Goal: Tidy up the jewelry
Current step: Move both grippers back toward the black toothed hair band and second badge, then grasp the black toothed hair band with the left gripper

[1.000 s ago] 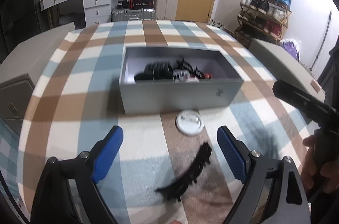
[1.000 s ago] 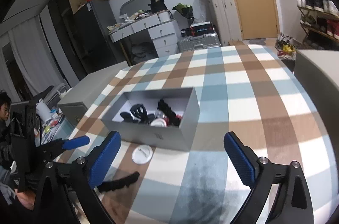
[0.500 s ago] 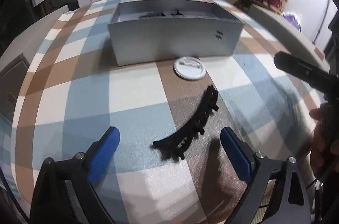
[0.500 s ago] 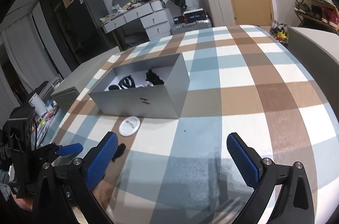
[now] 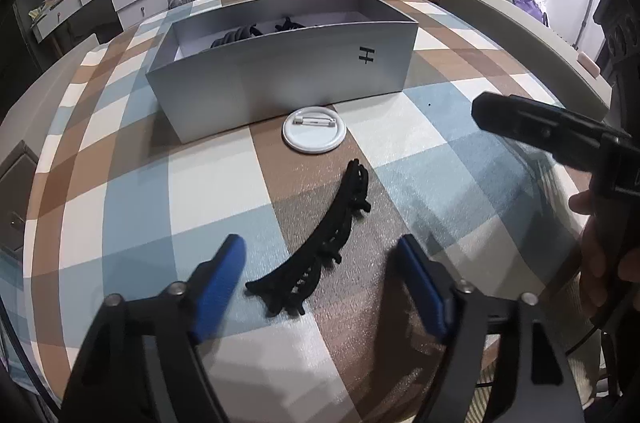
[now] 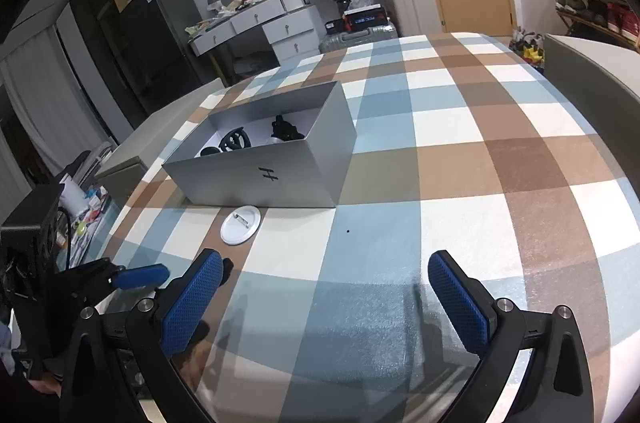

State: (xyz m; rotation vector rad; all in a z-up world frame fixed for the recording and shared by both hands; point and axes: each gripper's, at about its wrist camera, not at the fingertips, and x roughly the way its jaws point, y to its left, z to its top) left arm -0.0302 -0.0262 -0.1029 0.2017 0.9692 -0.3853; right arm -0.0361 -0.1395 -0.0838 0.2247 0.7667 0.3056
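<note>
left gripper (image 5: pixel 320 269) jaws have just been closing in but the blue pads aren't touching yet, with the black lace choker (image 5: pixel 320 243) lying right between them on the checked cloth (image 5: pixel 120 203). white pin badge (image 5: pixel 314 135) and grey box (image 5: pixel 288 71) sit just past it. right gripper (image 6: pixel 324 297) gapes wide over bare cloth, holding nothing.

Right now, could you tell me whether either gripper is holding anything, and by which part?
Nothing is held. The left gripper, jaws just closing, straddles the black hair clip untouched; the right gripper is open and empty.
</note>
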